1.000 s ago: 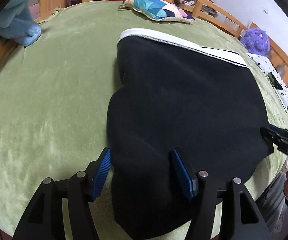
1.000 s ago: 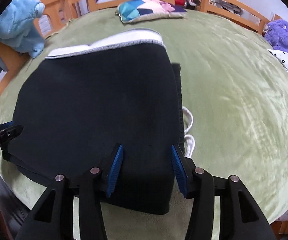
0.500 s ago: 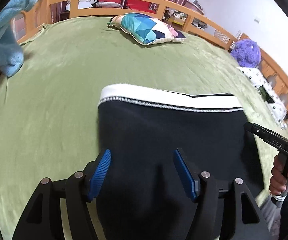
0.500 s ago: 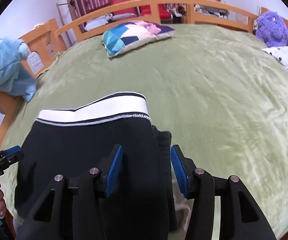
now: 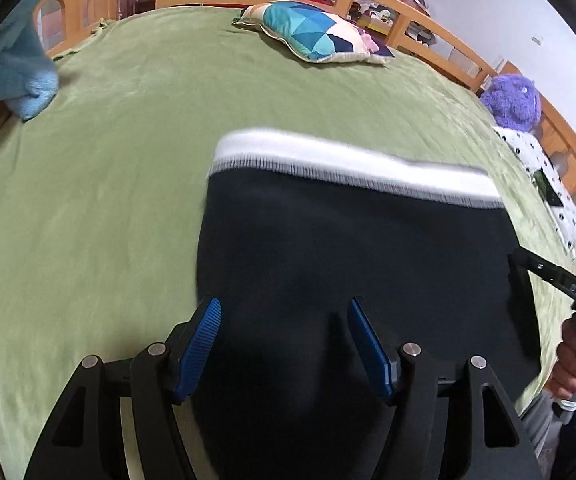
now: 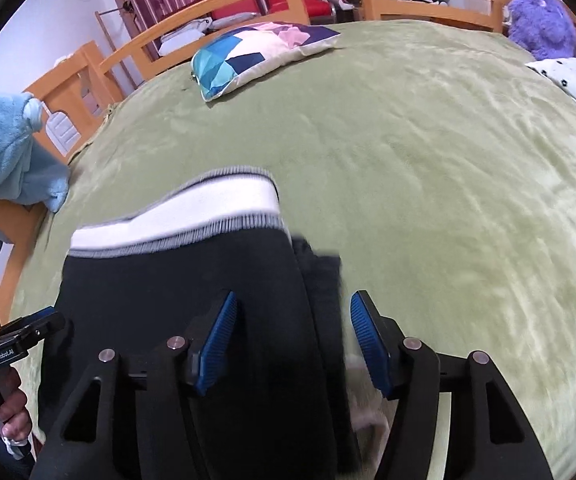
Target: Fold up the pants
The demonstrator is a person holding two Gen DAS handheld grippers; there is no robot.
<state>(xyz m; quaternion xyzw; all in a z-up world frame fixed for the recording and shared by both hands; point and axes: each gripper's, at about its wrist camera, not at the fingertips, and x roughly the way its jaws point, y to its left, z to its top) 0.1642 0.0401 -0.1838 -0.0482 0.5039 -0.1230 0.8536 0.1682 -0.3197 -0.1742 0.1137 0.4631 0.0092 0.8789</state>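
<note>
Patchwork pillow (image 5: 319,32) on green blanket (image 5: 108,184); purple plush (image 5: 513,100) by wooden rail (image 6: 136,50); blue towel (image 6: 6,152).

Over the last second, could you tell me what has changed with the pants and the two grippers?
Both grippers have drawn back toward the near edge of the bed, so the pants sit lower and smaller in each view. The right gripper has just been opening, its pads clear of the pants' right edge between them. The left gripper stays open above the dark cloth. The pants remain folded flat, white waistband at the far side; the pillow is unmoved.
</note>
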